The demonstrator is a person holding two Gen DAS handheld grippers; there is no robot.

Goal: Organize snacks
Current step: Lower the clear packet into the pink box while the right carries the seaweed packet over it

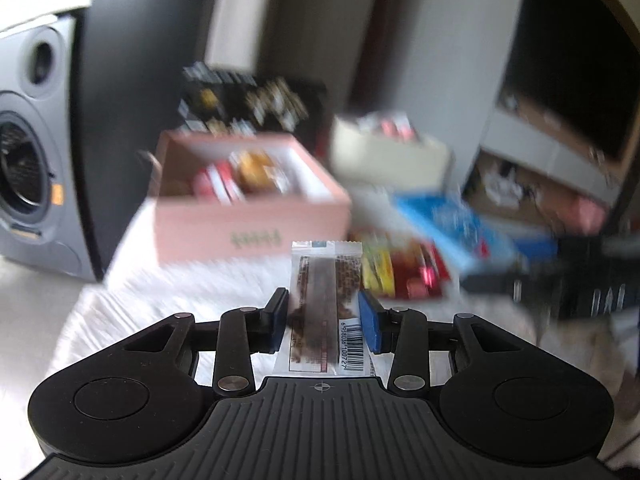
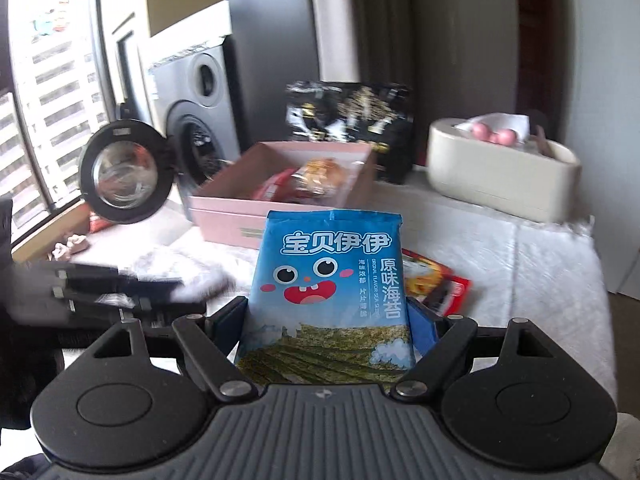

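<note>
Left wrist view: the left claw [image 1: 323, 318] clamps a clear-wrapped brown snack bar [image 1: 326, 304] lengthwise, lifted over the white-covered desk [image 1: 200, 292], apparently to carry it toward the pink box [image 1: 248, 216] near the desk's far left edge. Everything beyond is smeared by motion.

Right wrist view: the right claw [image 2: 326, 320] grips a blue seaweed packet [image 2: 328, 280] upright by its sides. It hides the box's front and most of the red packets [image 2: 440, 284] lying behind it.

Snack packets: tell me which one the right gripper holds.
The blue seaweed packet with a cartoon face, clamped in the right gripper; the left gripper holds a clear-wrapped brown bar.
</note>
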